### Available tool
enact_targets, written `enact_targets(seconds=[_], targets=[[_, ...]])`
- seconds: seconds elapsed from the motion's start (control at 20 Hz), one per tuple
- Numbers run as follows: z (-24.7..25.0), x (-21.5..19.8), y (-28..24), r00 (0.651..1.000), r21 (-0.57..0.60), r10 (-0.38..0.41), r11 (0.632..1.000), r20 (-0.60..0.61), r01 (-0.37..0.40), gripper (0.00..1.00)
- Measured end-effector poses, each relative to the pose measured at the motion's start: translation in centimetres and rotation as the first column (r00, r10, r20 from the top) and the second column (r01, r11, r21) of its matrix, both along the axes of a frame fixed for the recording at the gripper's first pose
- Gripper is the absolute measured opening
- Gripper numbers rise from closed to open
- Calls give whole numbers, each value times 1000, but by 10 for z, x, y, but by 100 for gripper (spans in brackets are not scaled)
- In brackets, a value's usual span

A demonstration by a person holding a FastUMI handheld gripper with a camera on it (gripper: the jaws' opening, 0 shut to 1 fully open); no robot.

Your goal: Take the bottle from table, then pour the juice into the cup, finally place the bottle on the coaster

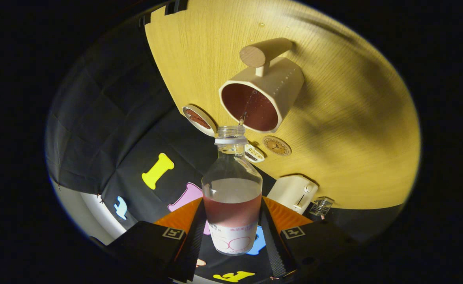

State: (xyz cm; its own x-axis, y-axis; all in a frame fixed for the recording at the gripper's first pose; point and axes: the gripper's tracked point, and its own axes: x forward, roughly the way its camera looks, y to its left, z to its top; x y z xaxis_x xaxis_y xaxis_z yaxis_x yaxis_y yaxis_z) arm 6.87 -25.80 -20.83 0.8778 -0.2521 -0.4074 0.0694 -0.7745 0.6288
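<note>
The gripper (231, 232) has its two fingers (194, 236) pressed against either side of a clear bottle (232, 197), clamping its lower body near the label. The bottle is uncapped and partly filled with reddish juice (231, 211), and the whole view is tilted, so the liquid level sits across the middle of the bottle. Just ahead of the bottle's open neck, a thin stream of juice (246, 108) runs from the mouth into the cup (261, 100), a pale mug with a round wooden handle whose inside already holds red liquid. Beside the cup on the light wooden surface (353, 118) lies a round coaster (198, 119), with a small round badge (277, 145) and a small oblong tag (254, 153) nearby. Farther along the surface stands a white boxy appliance (292, 192) and a small clear holder (321, 206).
</note>
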Motion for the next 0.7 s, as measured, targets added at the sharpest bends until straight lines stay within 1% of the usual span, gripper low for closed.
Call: enact_targets(seconds=[0.05,0.2,0.3,0.4,0.5,0.6,0.7], targets=[[-1,0,-2,1000,14,1,1000,8,-1,74],[-9,-3,6,999,88,37,995,4,-38,74],[-15,-4,6,1000,144,31,989,0,-31,74],[-15,-3,-2,1000,154,-9,988,13,7,74],[-14,-4,-6,999,160,-25,987,23,21,74],[-13,-4,-10,999,166,-30,986,30,24,74],[-14,-3,-9,1000,167,-15,986,28,10,74]])
